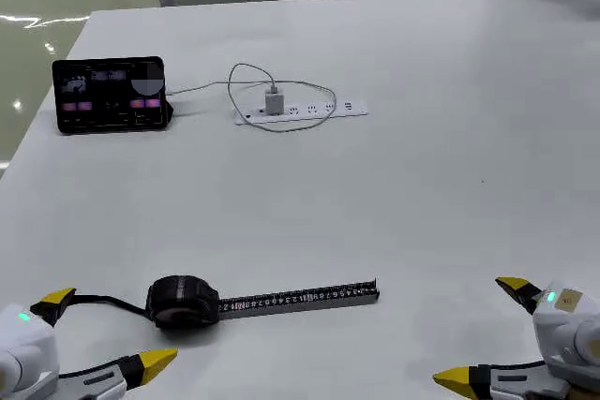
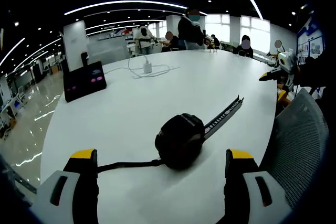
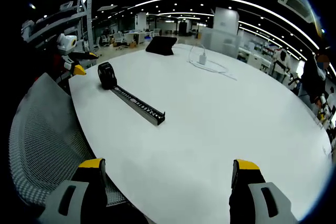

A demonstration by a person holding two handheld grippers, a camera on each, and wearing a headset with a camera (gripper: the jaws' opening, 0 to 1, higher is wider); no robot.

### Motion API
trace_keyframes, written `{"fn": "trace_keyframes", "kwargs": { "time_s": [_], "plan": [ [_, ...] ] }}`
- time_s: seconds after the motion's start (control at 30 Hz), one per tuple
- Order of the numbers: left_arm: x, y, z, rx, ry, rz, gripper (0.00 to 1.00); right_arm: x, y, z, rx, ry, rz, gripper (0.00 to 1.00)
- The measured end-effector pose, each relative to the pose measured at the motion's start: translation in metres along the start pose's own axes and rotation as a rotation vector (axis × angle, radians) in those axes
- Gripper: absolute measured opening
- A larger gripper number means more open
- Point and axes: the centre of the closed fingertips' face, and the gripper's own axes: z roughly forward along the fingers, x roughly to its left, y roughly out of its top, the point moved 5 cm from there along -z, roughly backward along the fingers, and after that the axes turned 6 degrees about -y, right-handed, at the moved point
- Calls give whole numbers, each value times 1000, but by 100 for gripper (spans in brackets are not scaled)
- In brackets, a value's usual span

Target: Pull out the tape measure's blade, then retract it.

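A black tape measure (image 1: 184, 302) lies on the white table near the front left, its blade (image 1: 300, 298) drawn out to the right and flat on the surface, ending in a hook (image 1: 376, 288). A black strap runs left from its case. My left gripper (image 1: 105, 335) stands open just left of the case, touching nothing. In the left gripper view the tape measure (image 2: 180, 140) sits a little ahead between the jaws. My right gripper (image 1: 483, 333) is open at the front right, well clear of the blade's end. The right gripper view shows the tape measure (image 3: 107, 74) and blade (image 3: 138, 106) off to the left.
A black tablet (image 1: 112, 94) stands at the far left, wired to a white power strip (image 1: 302, 110) with a plugged charger. A grey mesh chair back (image 3: 42, 145) sits by the table's near edge. People sit at the far side in the left gripper view.
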Motion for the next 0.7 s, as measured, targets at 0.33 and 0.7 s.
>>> {"fn": "trace_keyframes", "kwargs": {
  "time_s": [0.33,0.7],
  "plan": [
    [-24,13,21,11,-28,-77,99,-12,15,4,3,28,-26,99],
    [-27,21,33,-15,120,-137,99,-21,25,9,32,61,-83,99]
  ]
}}
